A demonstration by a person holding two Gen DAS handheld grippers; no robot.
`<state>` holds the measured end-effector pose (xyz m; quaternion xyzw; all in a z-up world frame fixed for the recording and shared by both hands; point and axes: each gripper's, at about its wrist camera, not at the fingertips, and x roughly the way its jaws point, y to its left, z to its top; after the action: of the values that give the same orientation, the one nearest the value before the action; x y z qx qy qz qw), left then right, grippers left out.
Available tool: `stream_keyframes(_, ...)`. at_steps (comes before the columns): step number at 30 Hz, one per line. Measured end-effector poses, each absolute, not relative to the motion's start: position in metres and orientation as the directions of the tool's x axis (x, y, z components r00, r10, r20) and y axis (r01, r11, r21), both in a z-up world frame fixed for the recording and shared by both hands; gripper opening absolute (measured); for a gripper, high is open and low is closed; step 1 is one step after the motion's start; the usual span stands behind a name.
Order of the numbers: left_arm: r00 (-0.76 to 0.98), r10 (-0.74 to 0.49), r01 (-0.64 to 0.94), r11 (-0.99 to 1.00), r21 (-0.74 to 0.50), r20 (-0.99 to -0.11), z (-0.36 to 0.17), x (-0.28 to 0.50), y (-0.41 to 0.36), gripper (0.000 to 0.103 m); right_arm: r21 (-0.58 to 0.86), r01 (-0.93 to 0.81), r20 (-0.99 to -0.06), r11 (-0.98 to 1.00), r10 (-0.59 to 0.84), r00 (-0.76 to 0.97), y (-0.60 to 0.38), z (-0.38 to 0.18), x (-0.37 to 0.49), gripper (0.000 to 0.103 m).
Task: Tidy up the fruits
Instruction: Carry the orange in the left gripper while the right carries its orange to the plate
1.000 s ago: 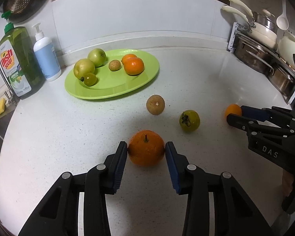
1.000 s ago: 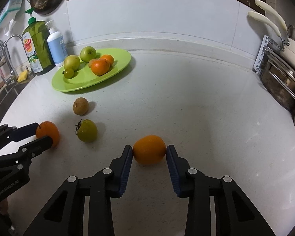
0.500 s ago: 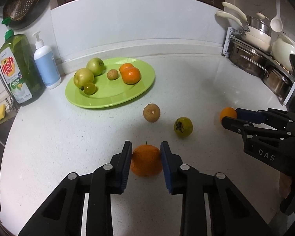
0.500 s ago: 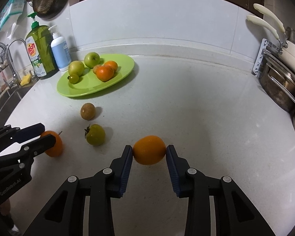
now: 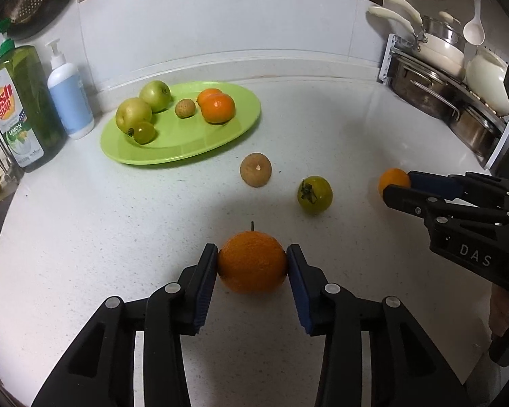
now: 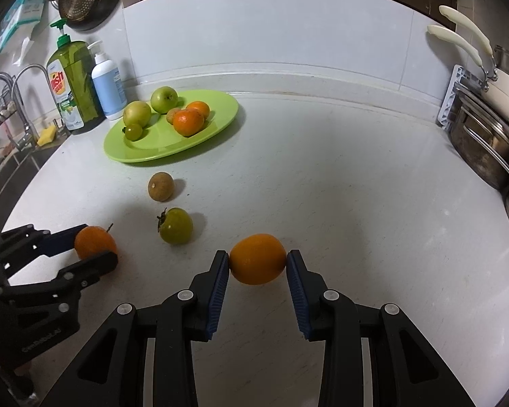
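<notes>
My left gripper [image 5: 252, 268] is shut on a stemmed orange [image 5: 252, 262] and holds it just above the white counter. It also shows in the right wrist view [image 6: 95, 242]. My right gripper [image 6: 257, 264] is shut on a smooth orange [image 6: 257, 258], seen in the left wrist view at the right [image 5: 393, 180]. A green plate [image 5: 186, 142] at the back left holds two green apples, a small green tomato, a brown fruit and two oranges. A brown fruit [image 5: 256, 170] and a green tomato [image 5: 314, 194] lie loose on the counter between the plate and the grippers.
A dish soap bottle [image 5: 17, 108] and a white pump bottle [image 5: 69, 98] stand left of the plate. A sink with taps [image 6: 13, 101] is at the far left. A rack of pots and pans [image 5: 441, 78] lines the right side.
Both grippers have closed on their oranges and lifted them slightly off the counter, and both views have drawn back a little.
</notes>
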<state>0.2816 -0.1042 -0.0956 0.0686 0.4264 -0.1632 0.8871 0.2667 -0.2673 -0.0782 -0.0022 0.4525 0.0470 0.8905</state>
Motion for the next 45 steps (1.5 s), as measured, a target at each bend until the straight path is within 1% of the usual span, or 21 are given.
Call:
stream_keyframes(9, 0.601, -0.24, 0.361, 0.933, -0.01, -0.763, -0.082, 0.279, -0.103, 0.041, 0.046, -0.087, -0.804, 0.995, 0.088, 0.588, -0.267, -0.075, 0.264, 0.036)
stream_keyframes(17, 0.615, -0.251, 0.359, 0.933, -0.018, -0.747, -0.062, 0.277, -0.094, 0.041, 0.056, -0.09, -0.787, 0.994, 0.1, 0.609, -0.259, -0.06, 0.261, 0.036)
stream_keyframes(29, 0.667, -0.265, 0.357, 0.934, -0.013, -0.697, -0.023, 0.272, -0.068, 0.041, 0.079, -0.128, -0.727, 0.989, 0.145, 0.671, -0.233, -0.022, 0.259, 0.036)
stream_keyframes(40, 0.709, -0.258, 0.364, 0.931, 0.026, -0.657, 0.004, 0.288, -0.047, 0.041, 0.076, -0.17, -0.682, 0.983, 0.175, 0.71, -0.203, 0.002, 0.279, 0.036)
stream_keyframes(42, 0.712, -0.258, 0.364, 0.931, 0.029, -0.653, 0.007, 0.293, -0.045, 0.041, 0.077, -0.177, -0.677, 0.981, 0.182, 0.713, -0.198, 0.005, 0.284, 0.035)
stream_keyframes(43, 0.712, -0.259, 0.365, 0.931, 0.029, -0.653, 0.007, 0.297, -0.044, 0.041, 0.078, -0.182, -0.675, 0.98, 0.186, 0.714, -0.196, 0.005, 0.287, 0.03)
stream_keyframes(44, 0.711, -0.26, 0.365, 0.931, 0.027, -0.653, 0.007, 0.3, -0.043, 0.041, 0.08, -0.188, -0.673, 0.979, 0.192, 0.715, -0.194, 0.006, 0.291, 0.022)
stream_keyframes(45, 0.711, -0.262, 0.365, 0.931, 0.024, -0.653, 0.007, 0.304, -0.042, 0.041, 0.077, -0.192, -0.674, 0.978, 0.193, 0.713, -0.192, 0.006, 0.295, 0.022)
